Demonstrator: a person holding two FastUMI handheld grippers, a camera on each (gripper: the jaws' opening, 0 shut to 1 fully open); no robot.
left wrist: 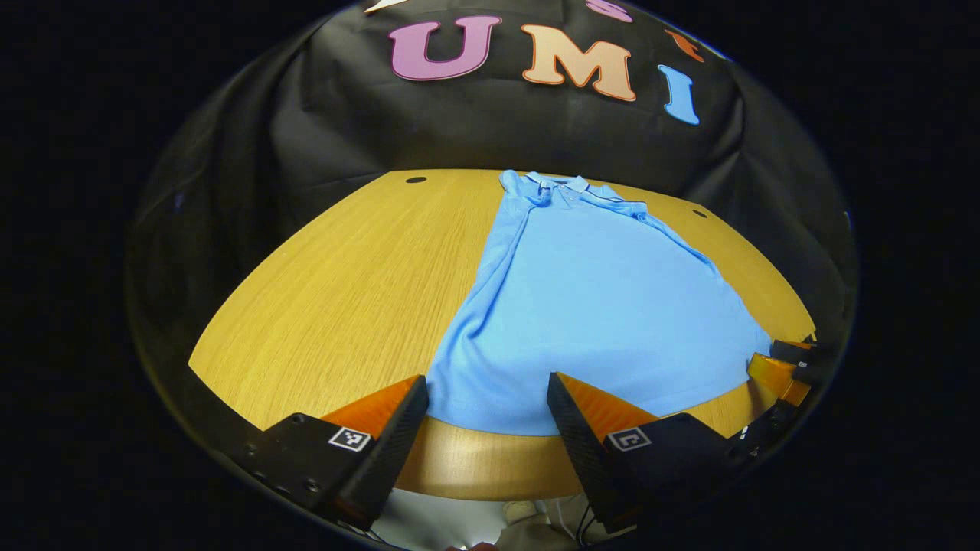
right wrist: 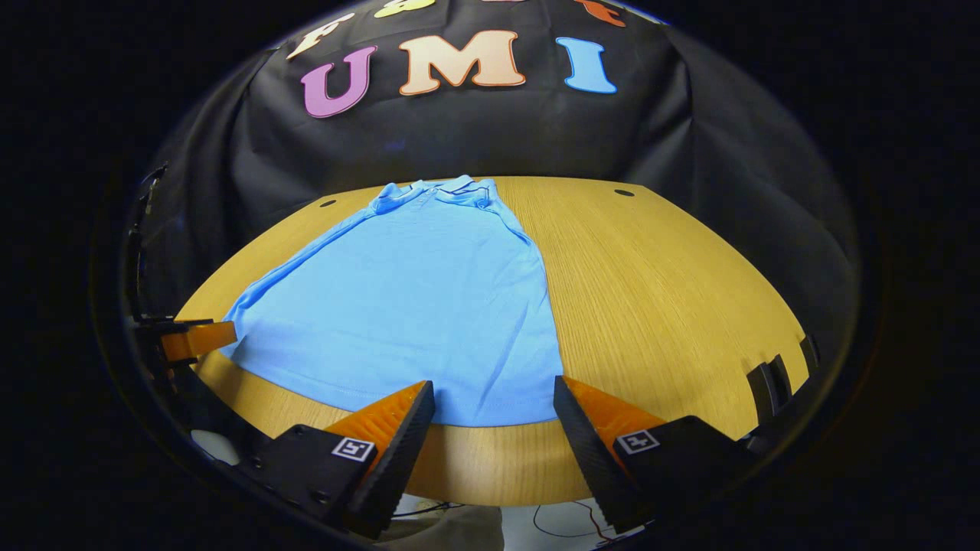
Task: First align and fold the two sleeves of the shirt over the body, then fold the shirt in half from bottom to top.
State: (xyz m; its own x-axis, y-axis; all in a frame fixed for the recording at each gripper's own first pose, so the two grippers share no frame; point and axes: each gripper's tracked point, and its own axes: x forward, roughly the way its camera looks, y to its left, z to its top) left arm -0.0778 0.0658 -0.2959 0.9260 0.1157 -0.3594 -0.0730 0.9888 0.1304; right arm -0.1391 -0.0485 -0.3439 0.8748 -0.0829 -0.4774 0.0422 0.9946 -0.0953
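Shirt, left gripper view: the blue polo shirt [left wrist: 589, 306] lies flat on the wooden table [left wrist: 352, 298], collar [left wrist: 563, 185] at the far edge, hem at the near edge; its sides look folded in, giving a narrow shape.
Left gripper: the left gripper [left wrist: 488, 386] hangs at the near table edge with its fingers spread wide, holding nothing; the shirt's hem corner lies between and just beyond the tips.
Other gripper: the right gripper [left wrist: 777, 375] shows at the right rim, near the shirt's other hem corner; its opening cannot be told here.
Table holes: two dark holes [left wrist: 416, 180] sit near the far edge, either side of the collar.
Shirt, right gripper view: the shirt [right wrist: 413, 306] covers the left half of the table [right wrist: 674, 298], collar far, hem near.
Right gripper: the right gripper [right wrist: 494, 394] has its fingers wide apart and empty, the hem's right corner just ahead of them.
Other gripper: the left gripper [right wrist: 195, 340] sits at the left rim, just beside the hem's left corner.
Right rim: dark ribbed parts [right wrist: 773, 386] overlap the table edge.
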